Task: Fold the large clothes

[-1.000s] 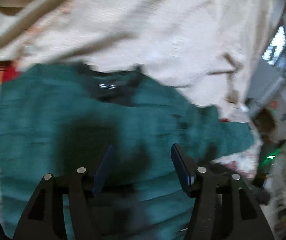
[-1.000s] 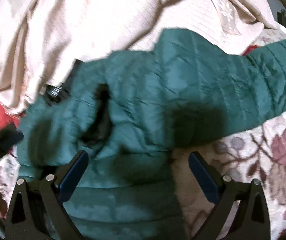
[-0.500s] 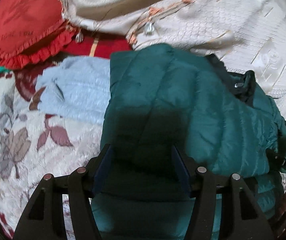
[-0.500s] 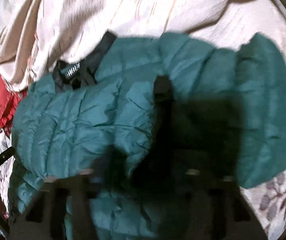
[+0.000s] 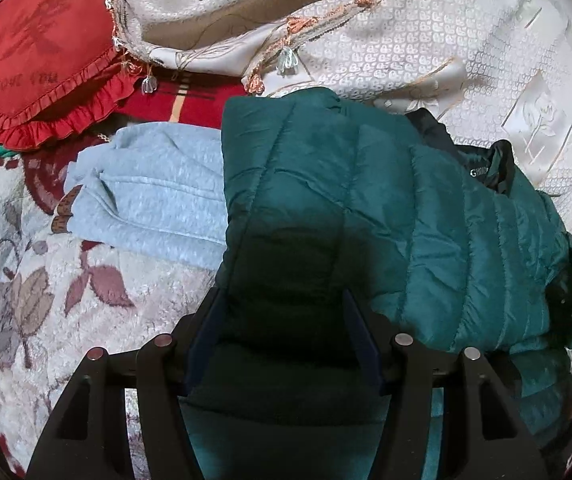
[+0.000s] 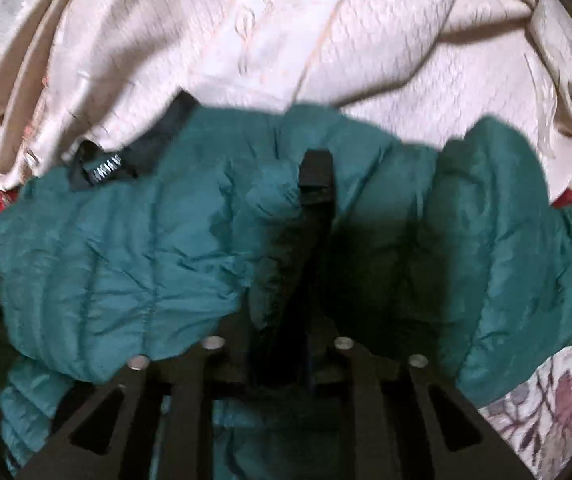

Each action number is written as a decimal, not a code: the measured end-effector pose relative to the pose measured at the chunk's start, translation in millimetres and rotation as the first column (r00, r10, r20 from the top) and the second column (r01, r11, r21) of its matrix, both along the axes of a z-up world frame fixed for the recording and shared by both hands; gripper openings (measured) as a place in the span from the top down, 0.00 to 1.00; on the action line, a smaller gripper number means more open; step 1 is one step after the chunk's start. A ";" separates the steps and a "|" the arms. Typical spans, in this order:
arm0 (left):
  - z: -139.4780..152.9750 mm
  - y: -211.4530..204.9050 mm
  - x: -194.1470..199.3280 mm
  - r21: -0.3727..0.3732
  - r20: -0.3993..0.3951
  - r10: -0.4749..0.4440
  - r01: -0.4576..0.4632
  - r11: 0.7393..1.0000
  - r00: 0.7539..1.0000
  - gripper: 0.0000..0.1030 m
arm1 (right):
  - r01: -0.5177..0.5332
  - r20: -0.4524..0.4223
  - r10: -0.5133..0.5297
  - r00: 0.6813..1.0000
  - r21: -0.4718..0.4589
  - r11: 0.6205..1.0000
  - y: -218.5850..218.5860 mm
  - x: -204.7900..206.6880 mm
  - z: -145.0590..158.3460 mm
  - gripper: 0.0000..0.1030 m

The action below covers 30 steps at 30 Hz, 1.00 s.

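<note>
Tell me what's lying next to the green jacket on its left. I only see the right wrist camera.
Observer: A light blue garment lies there, and the green jacket overlaps its edge.
Operator: What is the left gripper doing?
Observer: The left gripper has shadowed jacket fabric filling the gap between its fingers.
Operator: Is anything beyond the blue one?
Observer: A red ruffled cushion, with one edge under a cream fringed cloth.

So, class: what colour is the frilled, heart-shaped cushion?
Red; the frilled, heart-shaped cushion shows best in the left wrist view.
</note>
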<state>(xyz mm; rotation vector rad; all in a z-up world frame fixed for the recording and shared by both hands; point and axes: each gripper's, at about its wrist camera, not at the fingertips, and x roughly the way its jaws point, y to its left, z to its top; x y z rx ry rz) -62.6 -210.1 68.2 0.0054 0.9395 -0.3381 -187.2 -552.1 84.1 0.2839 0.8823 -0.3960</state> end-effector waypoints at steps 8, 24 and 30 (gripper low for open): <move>14.9 -4.0 -2.2 0.002 0.057 -0.009 0.009 1.000 0.998 0.60 | 0.021 0.067 -0.017 0.998 -0.055 0.998 6.2 -30.1 39.2 0.42; -6.2 -30.5 31.8 0.069 0.065 0.002 -0.006 0.998 0.998 0.60 | -0.184 -0.009 0.184 0.983 -0.099 0.978 37.6 39.5 22.8 0.41; -20.7 -33.2 38.2 0.065 0.037 0.008 -0.010 0.998 0.999 0.58 | -0.165 -0.032 0.163 0.986 -0.075 0.983 21.0 62.0 -3.0 0.39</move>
